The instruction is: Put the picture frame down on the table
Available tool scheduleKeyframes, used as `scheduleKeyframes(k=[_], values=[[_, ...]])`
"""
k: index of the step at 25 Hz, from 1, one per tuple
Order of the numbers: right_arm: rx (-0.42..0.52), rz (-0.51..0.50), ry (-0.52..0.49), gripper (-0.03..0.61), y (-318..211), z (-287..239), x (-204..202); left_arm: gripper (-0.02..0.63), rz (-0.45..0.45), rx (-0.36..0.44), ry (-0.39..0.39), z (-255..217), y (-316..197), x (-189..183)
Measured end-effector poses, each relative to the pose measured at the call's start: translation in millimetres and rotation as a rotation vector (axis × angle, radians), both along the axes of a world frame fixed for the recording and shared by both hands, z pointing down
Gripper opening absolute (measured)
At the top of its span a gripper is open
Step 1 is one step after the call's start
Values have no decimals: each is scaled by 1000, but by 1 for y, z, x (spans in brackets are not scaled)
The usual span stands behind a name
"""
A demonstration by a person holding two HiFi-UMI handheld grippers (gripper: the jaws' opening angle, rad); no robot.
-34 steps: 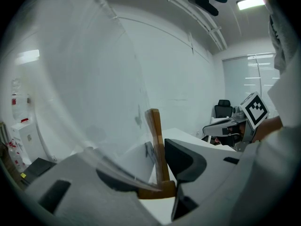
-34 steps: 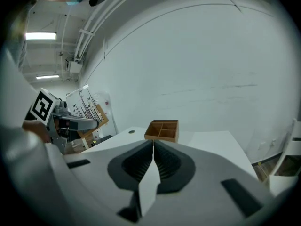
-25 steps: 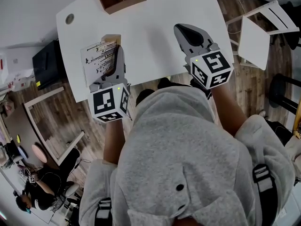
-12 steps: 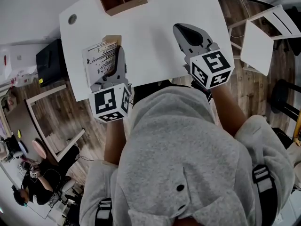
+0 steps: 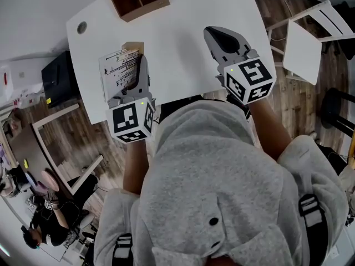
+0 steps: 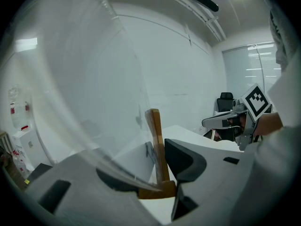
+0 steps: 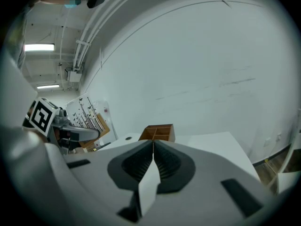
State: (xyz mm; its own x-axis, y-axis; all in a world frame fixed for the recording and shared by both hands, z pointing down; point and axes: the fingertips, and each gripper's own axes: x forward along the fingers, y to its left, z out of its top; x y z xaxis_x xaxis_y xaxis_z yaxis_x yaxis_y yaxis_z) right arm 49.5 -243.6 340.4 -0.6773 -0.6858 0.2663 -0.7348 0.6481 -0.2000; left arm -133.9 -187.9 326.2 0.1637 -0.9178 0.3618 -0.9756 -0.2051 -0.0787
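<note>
Left gripper (image 5: 140,65) is clamped on the picture frame (image 5: 118,71), over the desk's (image 5: 183,21) left edge. Right gripper (image 5: 221,40) is pinched closed, empty. I'd lower it slowly and lay it flat before letting go.

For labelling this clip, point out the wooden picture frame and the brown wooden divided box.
wooden picture frame (image 5: 117,71): head view, on its printed face.
brown wooden divided box (image 5: 145,10): head view, on its near wall.

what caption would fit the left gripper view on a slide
Left gripper with jaws shut on the picture frame, white table beyond.
</note>
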Motion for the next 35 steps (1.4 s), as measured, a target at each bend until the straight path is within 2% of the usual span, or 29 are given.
scheduleKeyframes(k=[20,35], values=[[-74,19,61,28,-26,30,-21,190,18,-99,50,50,-32,-22],[-179,-4,116,28,-43,86,-64,190,20,-199,41,107,-65,-60]])
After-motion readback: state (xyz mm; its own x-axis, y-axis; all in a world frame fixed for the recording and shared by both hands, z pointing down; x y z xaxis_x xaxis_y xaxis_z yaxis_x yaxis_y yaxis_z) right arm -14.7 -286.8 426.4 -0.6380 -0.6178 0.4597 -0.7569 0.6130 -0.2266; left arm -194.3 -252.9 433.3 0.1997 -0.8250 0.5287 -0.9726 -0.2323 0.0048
